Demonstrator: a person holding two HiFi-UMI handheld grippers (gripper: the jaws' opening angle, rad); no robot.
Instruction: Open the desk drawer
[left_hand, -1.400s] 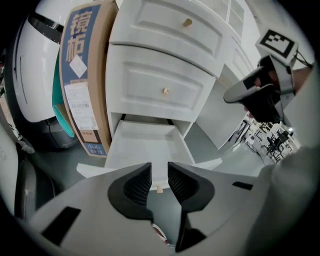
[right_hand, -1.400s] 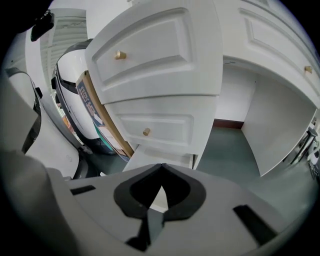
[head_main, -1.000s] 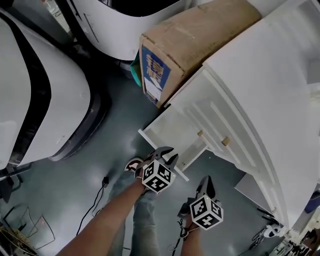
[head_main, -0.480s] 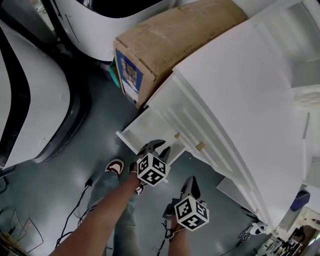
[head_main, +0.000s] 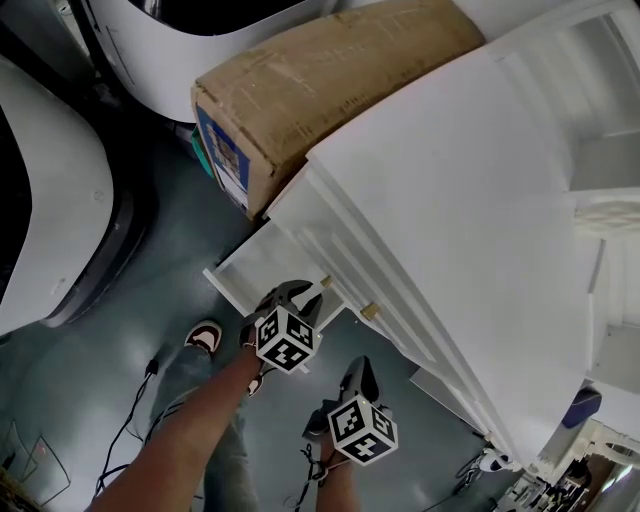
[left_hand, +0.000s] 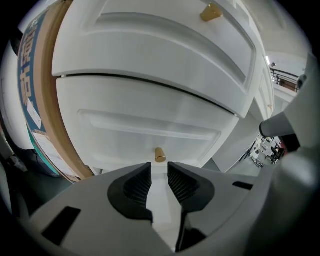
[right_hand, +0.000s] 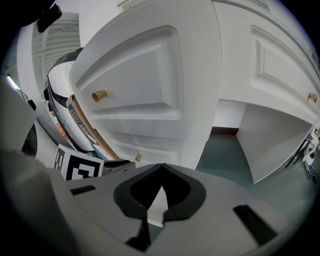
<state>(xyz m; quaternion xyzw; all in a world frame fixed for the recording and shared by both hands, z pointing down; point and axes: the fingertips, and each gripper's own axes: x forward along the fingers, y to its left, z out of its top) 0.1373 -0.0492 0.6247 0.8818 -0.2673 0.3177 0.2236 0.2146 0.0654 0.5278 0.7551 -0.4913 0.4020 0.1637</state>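
Note:
The white desk (head_main: 470, 200) fills the right of the head view, with stacked drawer fronts and small brass knobs. A drawer (head_main: 240, 268) juts out from the desk's front near the floor. My left gripper (head_main: 297, 293) points at the lower drawer front (left_hand: 150, 130), its jaws a narrow gap apart and empty. The brass knob (left_hand: 159, 155) sits just beyond the tips of my left gripper (left_hand: 159, 170). A second knob (left_hand: 210, 12) shows on the drawer above. My right gripper (head_main: 358, 368) hangs further back, and my right gripper (right_hand: 161, 168) has its jaws closed on nothing.
A brown cardboard box (head_main: 330, 80) leans against the desk's left side. A large white rounded shell (head_main: 40, 200) stands at the left. A cable (head_main: 130, 420) lies on the grey-green floor beside the person's shoe (head_main: 205, 335). The desk's knee space (right_hand: 270, 145) opens at the right.
The head view has swung, so the desk and box have slid left. My left gripper has closed in on the brass knob. The right gripper stays behind it.

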